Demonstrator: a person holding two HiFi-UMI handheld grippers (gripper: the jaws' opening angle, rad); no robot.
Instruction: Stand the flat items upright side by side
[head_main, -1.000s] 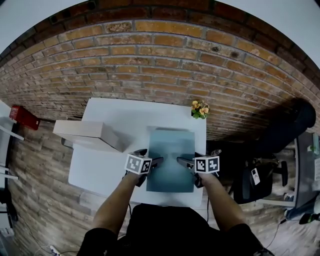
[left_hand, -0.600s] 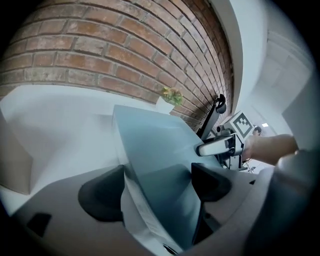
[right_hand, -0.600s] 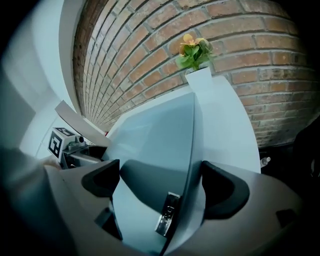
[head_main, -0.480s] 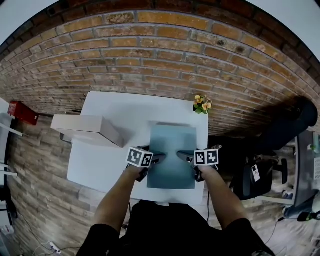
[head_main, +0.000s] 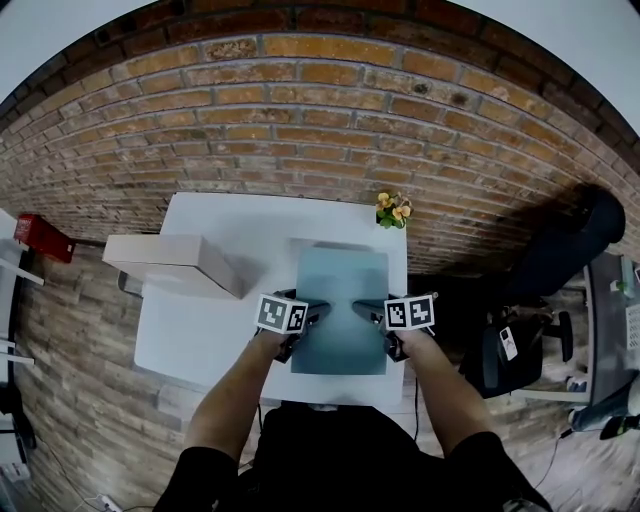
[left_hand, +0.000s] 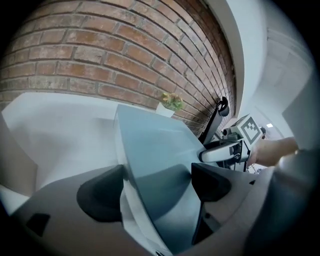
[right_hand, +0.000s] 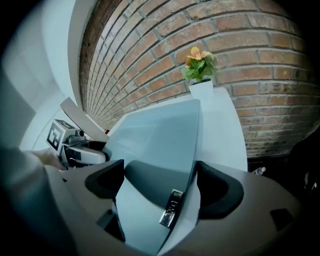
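Both grippers are on 1 flat teal-grey hardcover book (head_main: 340, 290), which is on the white table (head_main: 210, 330), right of a long beige box (head_main: 175, 262) & in front of a small potted yellow flower (head_main: 392, 210); my L gripper (head_main: 314, 319) pinches the book's left edge; my R gripper (head_main: 366, 313) jaws have just been closing w/ the right edge btwn them, pads now on it.

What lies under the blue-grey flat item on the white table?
Only the white table shows around the blue-grey flat item. The area directly beneath it is covered, so anything there cannot be seen.
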